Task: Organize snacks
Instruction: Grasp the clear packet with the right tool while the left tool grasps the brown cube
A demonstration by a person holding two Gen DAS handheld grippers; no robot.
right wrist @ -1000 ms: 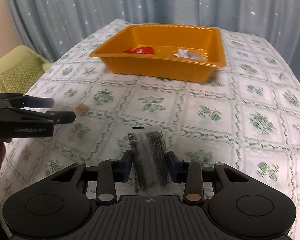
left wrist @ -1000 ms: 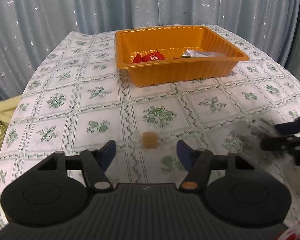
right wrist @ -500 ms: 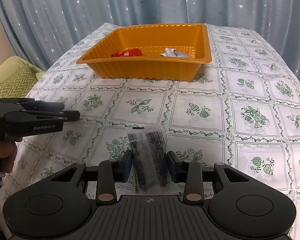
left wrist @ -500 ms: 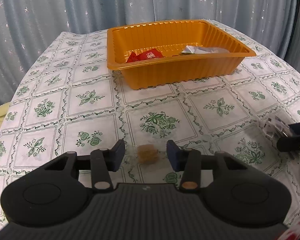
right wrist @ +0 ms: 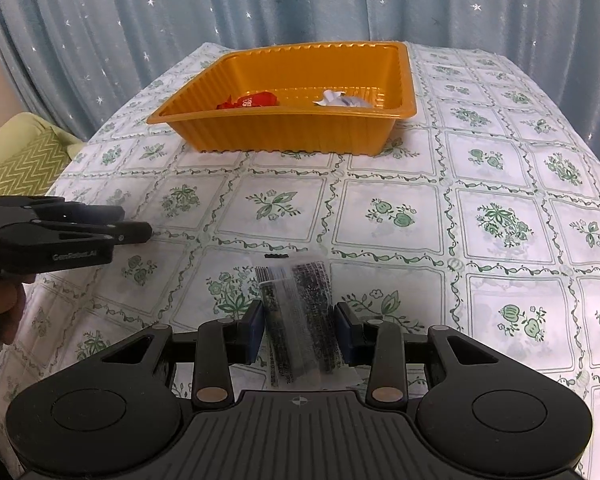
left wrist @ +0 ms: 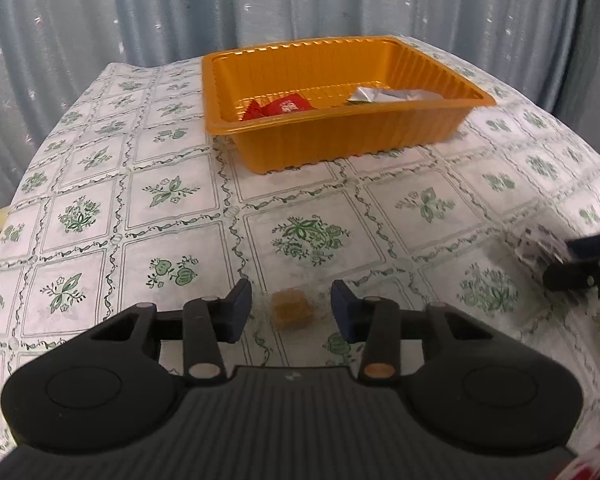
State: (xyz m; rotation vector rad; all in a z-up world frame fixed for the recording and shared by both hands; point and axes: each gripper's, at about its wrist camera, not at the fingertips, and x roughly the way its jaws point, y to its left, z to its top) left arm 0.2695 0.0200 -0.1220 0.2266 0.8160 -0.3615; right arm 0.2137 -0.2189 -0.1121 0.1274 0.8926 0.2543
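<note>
Tray (left wrist: 340,148) at counter (left wrist: 180,240) far side: red packet (left wrist: 284,108) and silver packet (left wrist: 388,94) already inside. Two snacks left outside. Left gripper (left wrist: 291,307), jaws spread, straddles brown candy (left wrist: 291,309) lying on counter, no contact. Right gripper (right wrist: 298,330), jaws closed against clear packet (right wrist: 298,320), which looks gripped; lifted or not, cannot tell. Judged roughly half done: both pieces not yet carried to tray

Both grippers' jaws apart.
</note>
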